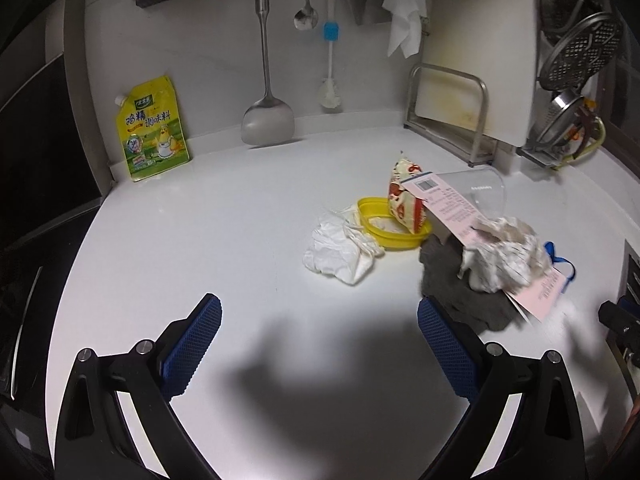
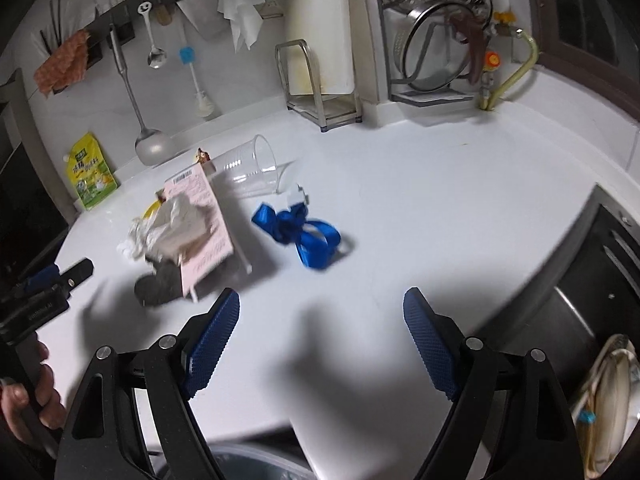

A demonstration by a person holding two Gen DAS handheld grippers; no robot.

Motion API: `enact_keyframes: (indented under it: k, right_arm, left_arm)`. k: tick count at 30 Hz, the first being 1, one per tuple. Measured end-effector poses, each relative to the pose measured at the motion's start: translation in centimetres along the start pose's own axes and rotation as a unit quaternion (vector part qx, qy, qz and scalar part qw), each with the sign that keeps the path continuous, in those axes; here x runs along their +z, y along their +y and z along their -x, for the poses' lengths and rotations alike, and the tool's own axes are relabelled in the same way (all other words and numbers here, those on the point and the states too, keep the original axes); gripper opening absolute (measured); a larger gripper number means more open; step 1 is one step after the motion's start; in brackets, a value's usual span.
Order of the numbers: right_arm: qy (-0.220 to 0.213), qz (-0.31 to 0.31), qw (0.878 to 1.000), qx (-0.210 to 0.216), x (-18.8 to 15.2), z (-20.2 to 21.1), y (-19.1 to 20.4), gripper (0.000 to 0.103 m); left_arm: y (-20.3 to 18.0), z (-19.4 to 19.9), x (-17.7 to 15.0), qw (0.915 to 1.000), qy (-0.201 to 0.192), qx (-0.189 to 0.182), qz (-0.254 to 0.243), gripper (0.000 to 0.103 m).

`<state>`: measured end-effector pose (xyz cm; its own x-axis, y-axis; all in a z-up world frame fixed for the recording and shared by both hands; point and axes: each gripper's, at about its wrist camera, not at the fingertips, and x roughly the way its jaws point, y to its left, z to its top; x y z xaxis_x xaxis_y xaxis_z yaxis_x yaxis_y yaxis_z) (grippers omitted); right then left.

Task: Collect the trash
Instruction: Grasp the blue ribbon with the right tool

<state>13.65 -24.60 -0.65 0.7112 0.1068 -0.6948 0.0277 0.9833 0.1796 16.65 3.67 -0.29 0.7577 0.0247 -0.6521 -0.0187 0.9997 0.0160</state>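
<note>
Trash lies on the white counter [image 1: 200, 208]: a crumpled white tissue [image 1: 340, 248], a yellow plastic lid [image 1: 394, 220] with a red-patterned wrapper [image 1: 406, 196] on it, a pink receipt [image 1: 448, 204], a crumpled paper wad [image 1: 504, 256], a dark grey cloth [image 1: 460, 292] and a tipped clear cup [image 1: 480, 196]. A blue ribbon [image 2: 304, 236] lies right of the pink receipt [image 2: 200, 216] and below the clear cup [image 2: 252, 168]. My left gripper [image 1: 320, 344] is open and empty, in front of the tissue. My right gripper [image 2: 320, 340] is open and empty, in front of the ribbon.
A yellow seasoning pouch [image 1: 154, 128] leans on the back wall. A hanging spatula [image 1: 266, 116], spoon and brush are behind. A cutting board rack [image 1: 452, 112] and dish rack [image 2: 436, 40] stand at the back right. A sink [image 2: 580, 300] lies right. A bin rim [image 2: 240, 460] shows below.
</note>
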Motion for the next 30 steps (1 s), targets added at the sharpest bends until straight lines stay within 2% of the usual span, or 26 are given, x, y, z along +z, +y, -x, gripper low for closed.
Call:
enact_keyframes:
  k: [12, 16, 19, 30]
  right_arm:
    - [0.016, 0.021, 1.000, 0.007, 5.2, -6.0, 1.3, 0.080]
    - [0.034, 0.026, 0.999, 0.009, 5.6, -7.9, 1.5, 0.080]
    - [0.044, 0.037, 0.998, -0.005, 5.7, -9.0, 1.8, 0.080]
    - [0.052, 0.050, 0.997, -0.015, 5.5, -10.2, 1.9, 0.079]
  left_arm:
    - [0.2, -3.8, 2.2, 0.9995, 0.028, -0.003, 0.012, 0.097]
    - [0.2, -4.6, 2.8, 0.9995, 0.031, -0.004, 0.007, 0.097]
    - [0.2, -5.1, 2.9, 0.9994, 0.034, -0.002, 0.008, 0.097]
    - [1.1, -7.3, 2.8, 0.9973, 0.069, -0.003, 0.025, 0.097]
